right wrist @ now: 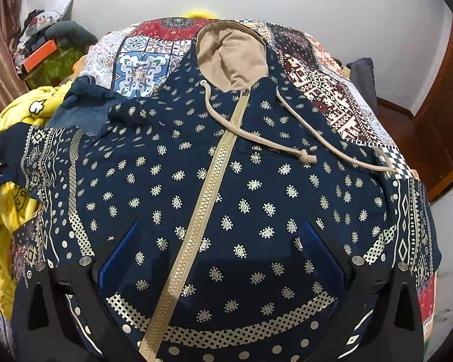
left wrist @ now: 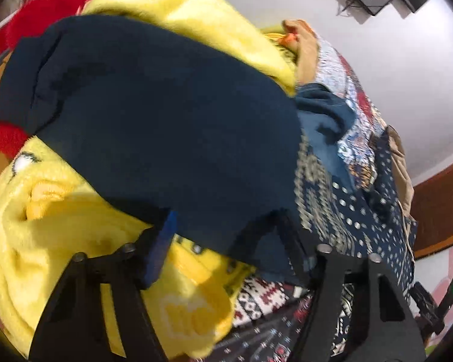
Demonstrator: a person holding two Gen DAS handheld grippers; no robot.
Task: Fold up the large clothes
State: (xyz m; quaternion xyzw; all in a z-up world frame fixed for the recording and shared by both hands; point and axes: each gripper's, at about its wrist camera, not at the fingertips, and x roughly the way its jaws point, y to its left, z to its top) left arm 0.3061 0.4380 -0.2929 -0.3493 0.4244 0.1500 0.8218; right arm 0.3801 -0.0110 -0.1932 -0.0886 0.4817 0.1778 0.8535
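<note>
Hoodie (right wrist: 226, 187) fabric lay under the right gripper (right wrist: 220, 256), whose fingers stood spread above the lower front, pinching nothing. The left gripper (left wrist: 226, 247) had a dark navy part of the garment, seemingly a sleeve (left wrist: 154, 126), between its fingers; whether they pinched it I could not tell. Spread front-up on the patchwork bedspread (right wrist: 142, 69), the hoodie ran lengthwise from hem near the camera to hood (right wrist: 229, 57) at the far end. The yellow fleece blanket (left wrist: 45, 217) beside it could snag in the fold.
</note>
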